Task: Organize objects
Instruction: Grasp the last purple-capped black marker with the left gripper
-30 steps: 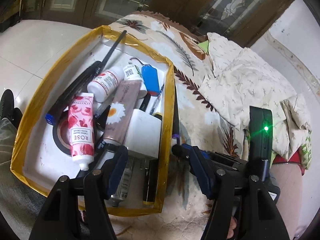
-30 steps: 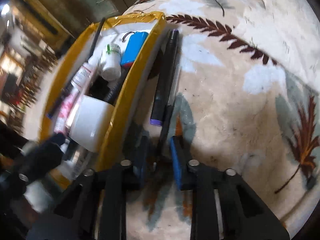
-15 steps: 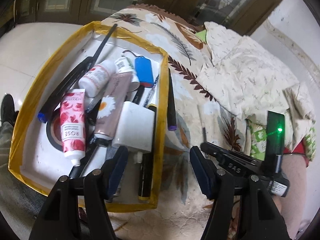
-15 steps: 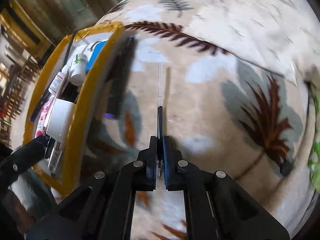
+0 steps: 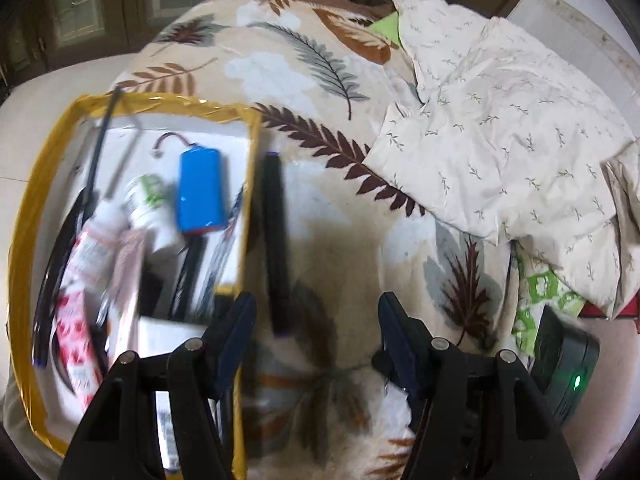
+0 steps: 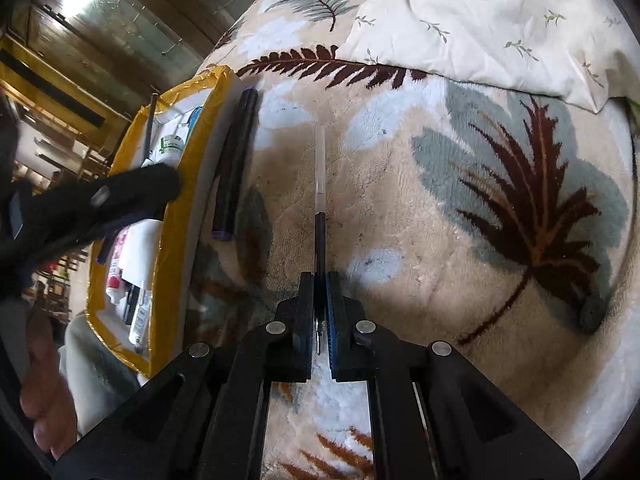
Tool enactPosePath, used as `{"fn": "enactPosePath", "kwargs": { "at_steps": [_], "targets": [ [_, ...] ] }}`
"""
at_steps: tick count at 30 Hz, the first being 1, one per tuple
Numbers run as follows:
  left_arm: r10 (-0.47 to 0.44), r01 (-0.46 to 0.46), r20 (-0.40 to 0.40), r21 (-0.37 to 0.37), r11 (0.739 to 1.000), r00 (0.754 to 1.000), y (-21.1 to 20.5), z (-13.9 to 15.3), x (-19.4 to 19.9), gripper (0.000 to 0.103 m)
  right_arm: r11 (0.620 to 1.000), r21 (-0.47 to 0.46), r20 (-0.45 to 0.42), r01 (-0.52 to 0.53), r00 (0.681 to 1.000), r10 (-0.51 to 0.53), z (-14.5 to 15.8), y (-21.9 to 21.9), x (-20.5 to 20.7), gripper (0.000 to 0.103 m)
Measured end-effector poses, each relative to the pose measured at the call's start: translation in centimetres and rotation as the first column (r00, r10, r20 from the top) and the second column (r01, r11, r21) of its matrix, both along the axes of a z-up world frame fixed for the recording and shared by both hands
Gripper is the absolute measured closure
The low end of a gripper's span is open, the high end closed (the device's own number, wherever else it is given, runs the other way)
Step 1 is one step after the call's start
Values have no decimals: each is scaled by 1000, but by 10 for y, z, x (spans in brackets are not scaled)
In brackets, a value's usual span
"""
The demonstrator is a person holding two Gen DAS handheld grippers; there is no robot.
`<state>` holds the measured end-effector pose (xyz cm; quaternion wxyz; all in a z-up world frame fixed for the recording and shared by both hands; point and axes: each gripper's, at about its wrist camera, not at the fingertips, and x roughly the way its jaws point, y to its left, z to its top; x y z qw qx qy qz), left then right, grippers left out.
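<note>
a home bedroom: leaf-print fleece blanket (image 5: 320, 200), rumpled quilt (image 5: 500, 140), wooden glass-paned doors (image 6: 120, 32).

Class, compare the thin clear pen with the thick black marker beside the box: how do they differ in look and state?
The pen is thin with a clear barrel; the marker is thick and black with a purple end. The pen is clamped in the right gripper; the marker lies free on the blanket beside the yellow-edged box. Both are long writing tools outside the box.

Open blanket (image 6: 400, 240) fills the centre and right of the right wrist frame, passable. At left, the black marker (image 6: 234, 168) lies just beside the yellow-rimmed box (image 6: 176, 240), crowded with tubes and bottles. The rumpled quilt (image 6: 480, 20) blocks the upper right.
</note>
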<state>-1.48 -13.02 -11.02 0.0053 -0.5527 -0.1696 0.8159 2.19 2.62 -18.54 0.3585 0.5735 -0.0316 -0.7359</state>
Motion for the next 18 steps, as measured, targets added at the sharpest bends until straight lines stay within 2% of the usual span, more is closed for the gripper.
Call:
{"fn": "enactPosePath", "kwargs": {
  "at_steps": [3, 7, 9, 11, 14, 18],
  "targets": [
    [-6, 6, 26, -22, 1000, 1000, 4, -2, -14, 40, 999, -38, 38, 3, 999, -2, -3, 5, -4, 98],
    [4, -7, 118, 27, 1000, 993, 3, -16, -28, 41, 998, -64, 60, 2, 998, 2, -5, 8, -7, 98],
    [16, -14, 147, -14, 1000, 989, 3, -21, -33, 43, 998, -68, 61, 0, 998, 4, -6, 9, -6, 98],
    [30, -20, 188, -53, 998, 982, 4, -26, -37, 50, 997, -79, 70, 3, 998, 3, -6, 10, -7, 98],
    [59, -40, 232, -86, 995, 971, 7, -27, -43, 50, 994, -106, 91, 8, 996, 2, -9, 13, -9, 98],
    [50, -13, 274, -135, 991, 961, 18, -37, -56, 50, 993, -118, 104, 13, 995, 0, -10, 14, -10, 98]
  ]
}}
